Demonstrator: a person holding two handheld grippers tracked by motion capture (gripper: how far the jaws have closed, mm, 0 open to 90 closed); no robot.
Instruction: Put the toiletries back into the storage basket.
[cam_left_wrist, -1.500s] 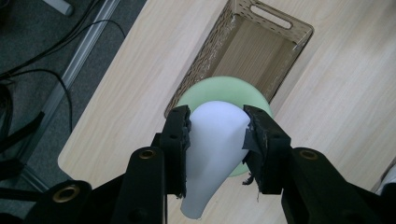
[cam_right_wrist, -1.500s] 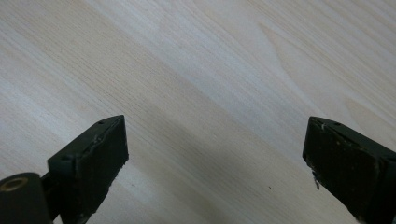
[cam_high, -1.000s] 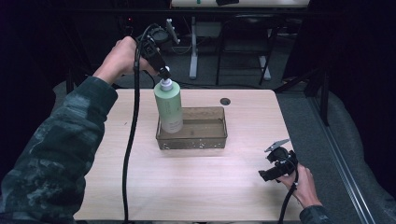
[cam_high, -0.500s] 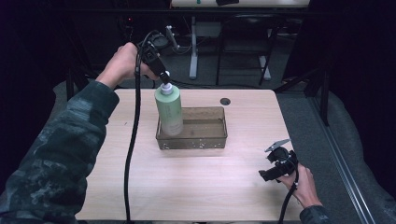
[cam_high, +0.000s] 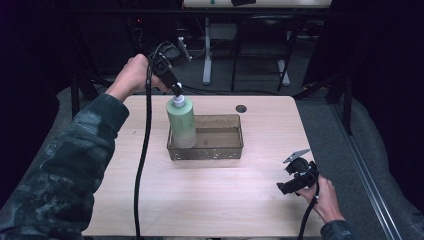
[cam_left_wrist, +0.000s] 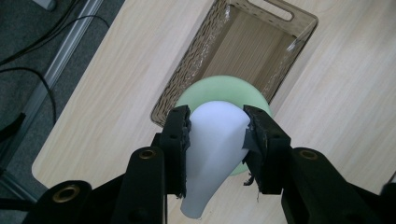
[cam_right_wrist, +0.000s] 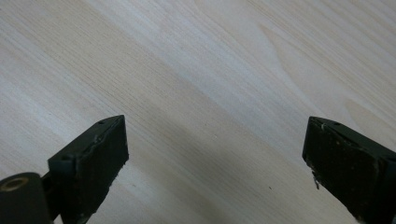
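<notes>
A pale green pump bottle (cam_high: 181, 122) stands upright in the left end of a brown see-through tray (cam_high: 220, 150) on the wooden table. My left gripper (cam_high: 176, 91) comes down from above and is shut on the bottle's white pump head (cam_left_wrist: 215, 140), one jaw on each side; the green body (cam_left_wrist: 224, 86) shows beneath it. The rest of the tray (cam_left_wrist: 187, 70) holds nothing. My right gripper (cam_high: 286, 179) hovers low over the table's front right corner, open, with only bare wood (cam_right_wrist: 210, 70) between its jaws (cam_right_wrist: 215, 154).
A small black round hole (cam_high: 241, 108) sits in the tabletop behind the tray. The left gripper's black cable (cam_high: 142, 165) hangs down across the left half of the table. Dark floor and the legs of another desk (cam_high: 206, 55) lie beyond the far edge.
The left gripper has lowered the bottle a little, down into the tray's left end. The right gripper has stayed where it was.
</notes>
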